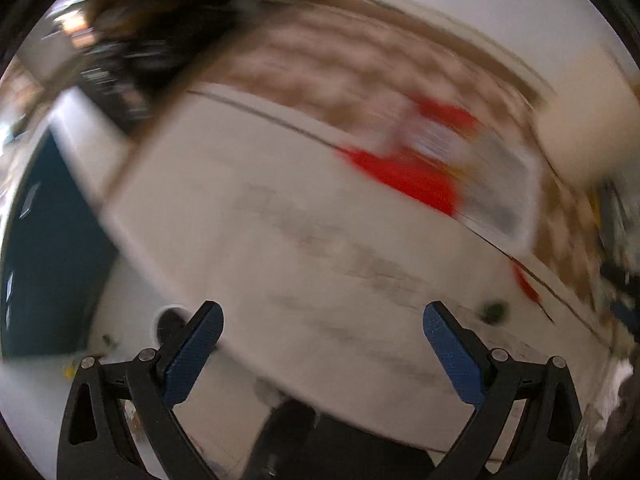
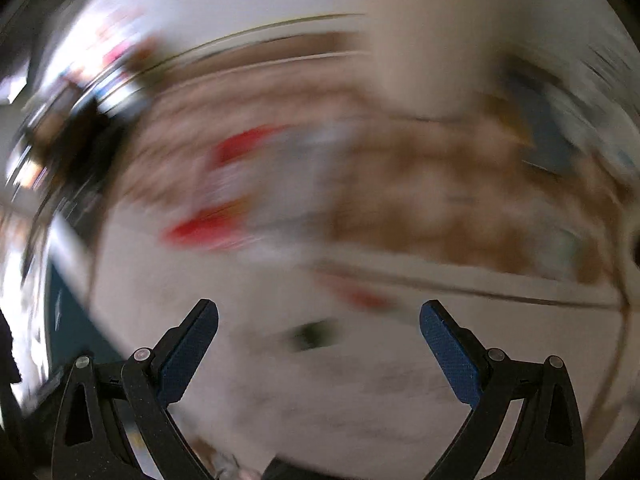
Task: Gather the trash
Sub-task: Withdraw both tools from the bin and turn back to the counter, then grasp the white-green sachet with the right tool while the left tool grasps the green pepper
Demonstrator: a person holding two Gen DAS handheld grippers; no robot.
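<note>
Both tools present with jaws spread wide: we find the left gripper (image 1: 322, 322) and the right gripper (image 2: 319, 320) each holding nothing, blue pads bare. Heavy motion blur affects both wrist views, and we limit our findings accordingly.

We note a pale surface (image 1: 248, 264) ahead of both tools, bearing faint grey lettering we cannot read. On it, well beyond the fingertips, lies a red-and-white wrapper (image 1: 436, 160), seen likewise from the right (image 2: 240, 196); we judge this the likeliest trash. A small dark scrap (image 1: 494, 312) sits just beyond the left tool's right pad, and appears between the right tool's pads, further out (image 2: 314, 334). We cannot identify it.

No bin or bag is discernible. Our assessment: no item is in hand, and collection of both pieces remains outstanding.
</note>
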